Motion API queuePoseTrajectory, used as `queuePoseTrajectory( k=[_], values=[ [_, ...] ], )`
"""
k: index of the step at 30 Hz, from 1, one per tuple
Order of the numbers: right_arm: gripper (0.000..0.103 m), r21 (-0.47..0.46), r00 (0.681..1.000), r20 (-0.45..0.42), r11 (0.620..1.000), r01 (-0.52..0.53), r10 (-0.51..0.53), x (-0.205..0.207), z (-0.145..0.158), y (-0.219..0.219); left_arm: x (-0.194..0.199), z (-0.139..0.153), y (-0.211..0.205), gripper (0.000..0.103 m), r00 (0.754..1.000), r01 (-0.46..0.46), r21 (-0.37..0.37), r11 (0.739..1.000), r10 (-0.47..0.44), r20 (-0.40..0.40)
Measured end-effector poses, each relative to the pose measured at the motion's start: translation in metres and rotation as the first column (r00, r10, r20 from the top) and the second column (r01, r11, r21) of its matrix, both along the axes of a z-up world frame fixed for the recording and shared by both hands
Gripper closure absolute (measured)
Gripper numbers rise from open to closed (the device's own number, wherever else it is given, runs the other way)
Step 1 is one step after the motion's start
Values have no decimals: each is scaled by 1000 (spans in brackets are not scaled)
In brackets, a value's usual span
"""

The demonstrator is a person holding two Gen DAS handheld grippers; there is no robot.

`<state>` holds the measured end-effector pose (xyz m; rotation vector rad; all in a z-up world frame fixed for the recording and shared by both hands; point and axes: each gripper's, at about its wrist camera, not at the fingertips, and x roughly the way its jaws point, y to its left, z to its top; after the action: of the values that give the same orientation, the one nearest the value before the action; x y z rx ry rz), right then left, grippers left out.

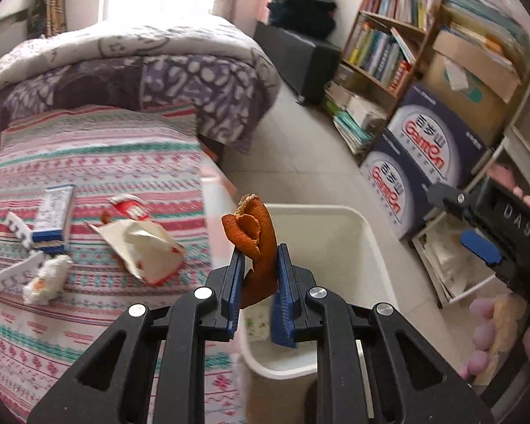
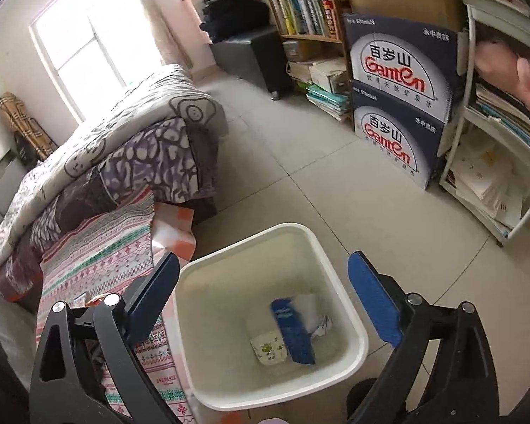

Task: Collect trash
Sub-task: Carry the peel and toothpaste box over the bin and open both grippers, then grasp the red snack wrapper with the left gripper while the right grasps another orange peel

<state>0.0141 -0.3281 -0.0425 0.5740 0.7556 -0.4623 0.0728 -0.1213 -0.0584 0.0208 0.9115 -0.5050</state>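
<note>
Left tool (image 1: 258,265) pinching orange peel (image 1: 256,236), above bin (image 1: 371,243)

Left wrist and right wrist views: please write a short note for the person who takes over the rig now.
Left gripper: shut on the orange peel, held above the white bin.
Right gripper: jaws open, empty, over the bin.
Done: a blue wrapper, a small packet and crumpled paper are in the bin.
Left: drop the peel, then collect from the bed the red-and-white carton, blue box and tissue.
</note>
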Motion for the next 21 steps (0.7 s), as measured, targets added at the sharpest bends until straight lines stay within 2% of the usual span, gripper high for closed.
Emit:
queuePoseTrajectory(
  k=[7,8,9,11,13,17,21],
  values=[
    [8,-1,1000,-3,1000,24,-24,-4,0,-8,-5,-13,-24,81,995,82,-14,997,-83,-61],
    [8,3,1000,-6,1000,29,-29,-5,-2,-10,-7,-15,-27,68,994,91,-12,996,-91,-66],
    [8,7,999,-8,999,32,-32,-5,-2,-11,-7,-16,-29,50,993,93,-10,996,-93,-68],
    [8,22,999,-16,999,40,-39,-5,-5,-14,-9,-17,-31,42,994,94,-7,996,-94,-62],
    [8,35,999,-22,999,41,-40,-5,-7,-15,-9,-16,-32,41,994,92,1,996,-92,-60],
    [8,41,999,-28,999,33,-32,-3,-10,-13,-1,-12,-22,32,999,30,27,999,-29,-40],
    [8,47,999,-30,999,15,-14,0,-10,-7,15,-11,3,18,990,-135,68,988,137,-21]
  ],
)
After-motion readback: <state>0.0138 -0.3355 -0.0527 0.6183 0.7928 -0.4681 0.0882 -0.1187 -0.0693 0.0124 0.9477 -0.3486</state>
